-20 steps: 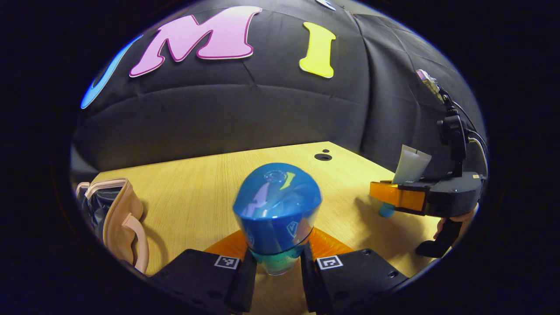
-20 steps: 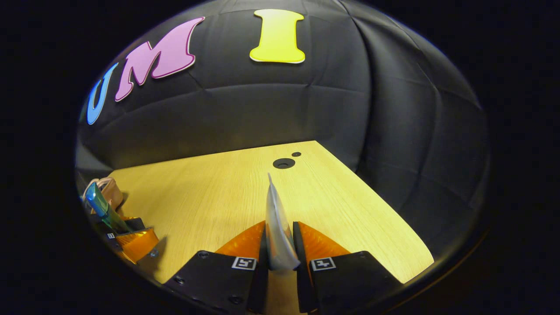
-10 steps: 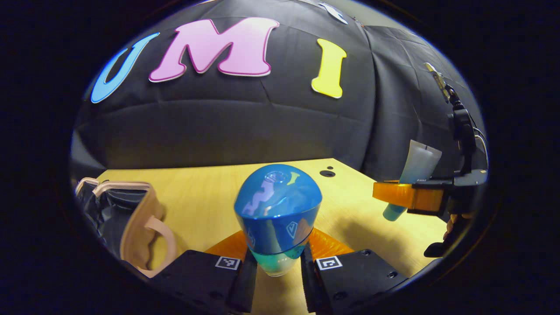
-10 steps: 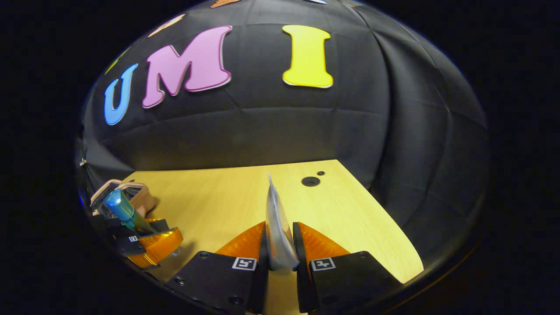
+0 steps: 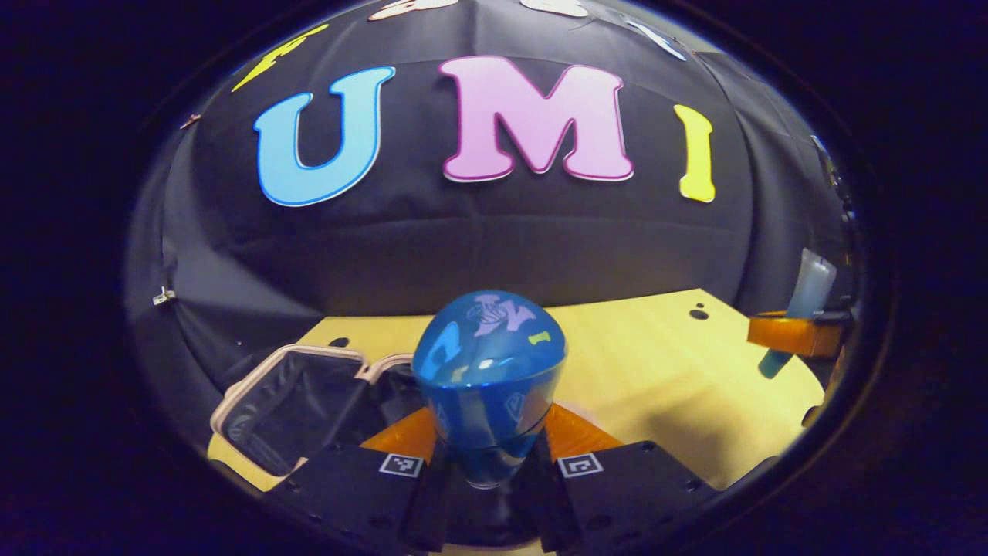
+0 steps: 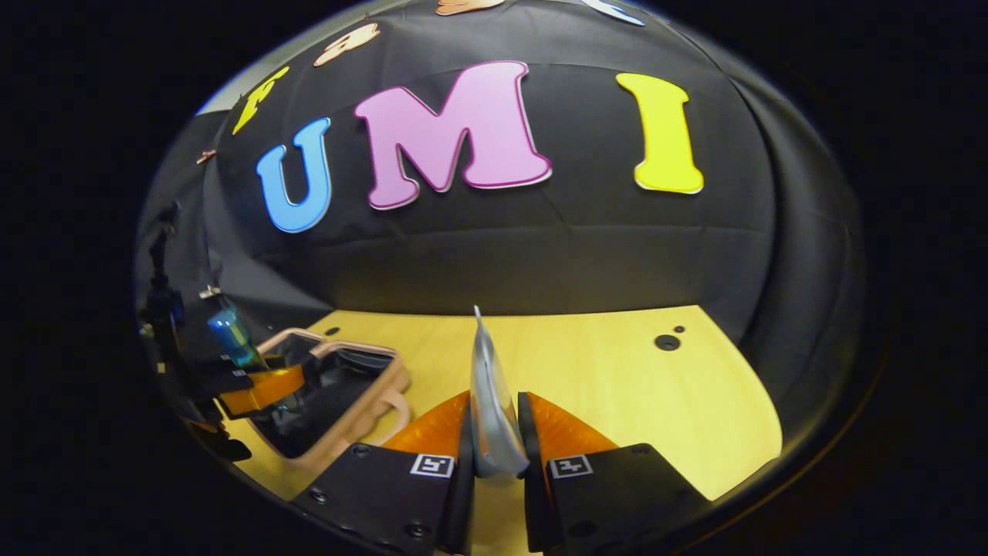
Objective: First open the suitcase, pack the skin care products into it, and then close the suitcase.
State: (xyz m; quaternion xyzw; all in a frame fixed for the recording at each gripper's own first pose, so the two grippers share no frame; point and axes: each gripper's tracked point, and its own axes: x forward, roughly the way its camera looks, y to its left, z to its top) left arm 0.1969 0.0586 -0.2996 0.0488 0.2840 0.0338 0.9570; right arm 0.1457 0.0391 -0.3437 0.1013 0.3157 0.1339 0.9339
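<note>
My left gripper (image 5: 489,452) is shut on a bottle with a glossy blue cap (image 5: 488,378), held upright. Just beyond and to its left lies the open suitcase (image 5: 231,398), pink-rimmed with a black lining. In the right gripper view the left gripper (image 6: 266,386) hangs over the suitcase (image 6: 386,390) with the blue-capped bottle (image 6: 230,337) in it. My right gripper (image 6: 494,436) is shut on a pale flat tube (image 6: 488,401), seen edge-on. From the left gripper view, the right gripper (image 5: 791,337) holds that tube (image 5: 812,282) at the far right, above the table.
The wooden table (image 6: 617,386) stretches right of the suitcase, with two small round holes (image 6: 667,341) near its far right corner. The black cloth wall stands close behind the table's far edge.
Both grippers have swung left toward the suitcase with their loads. The left gripper and bottle now stand over the suitcase's open side; the suitcase shows fuller in both views.
</note>
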